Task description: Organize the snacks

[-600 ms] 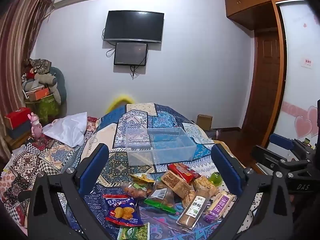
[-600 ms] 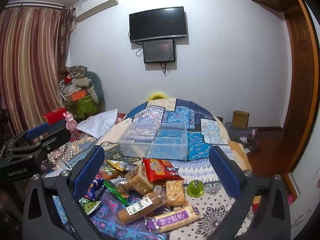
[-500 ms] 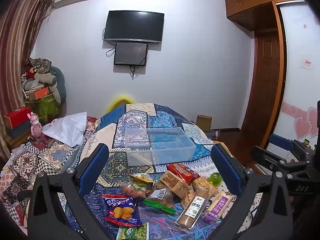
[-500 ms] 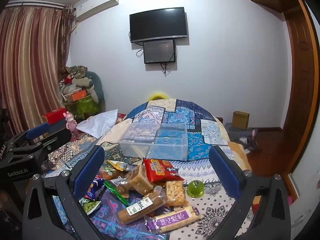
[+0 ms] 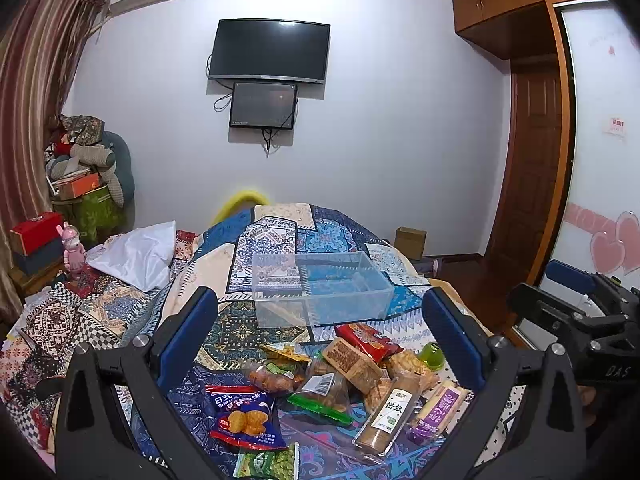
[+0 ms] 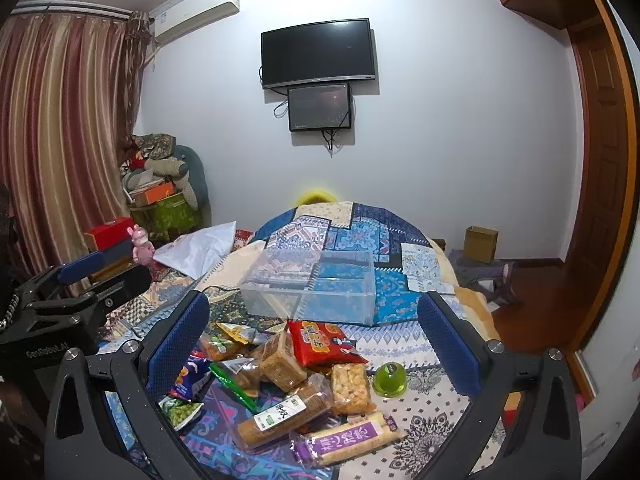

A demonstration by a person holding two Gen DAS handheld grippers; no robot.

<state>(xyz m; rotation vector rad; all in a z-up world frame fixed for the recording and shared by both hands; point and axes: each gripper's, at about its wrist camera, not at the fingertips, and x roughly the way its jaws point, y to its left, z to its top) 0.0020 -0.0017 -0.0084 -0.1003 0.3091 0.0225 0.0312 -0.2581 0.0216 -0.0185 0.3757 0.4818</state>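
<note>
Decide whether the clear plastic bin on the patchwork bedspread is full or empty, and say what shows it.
Empty. Through the clear plastic bin only the patchwork bedspread shows; every snack packet lies outside, in front of it.

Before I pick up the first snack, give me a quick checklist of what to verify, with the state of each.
1. Left hand-held gripper open, nothing between its fingers: ok.
2. Right hand-held gripper open, nothing between its fingers: ok.
3. Clear plastic bin upright, open-topped and empty: ok.
4. Bin within reach, just behind the snack pile on the bed: ok.
5. Snacks lie apart for a clean grasp: not ok, several packets overlap; the green jelly cup sits alone.
6. Bin steady on the soft quilt: cannot tell.
</note>
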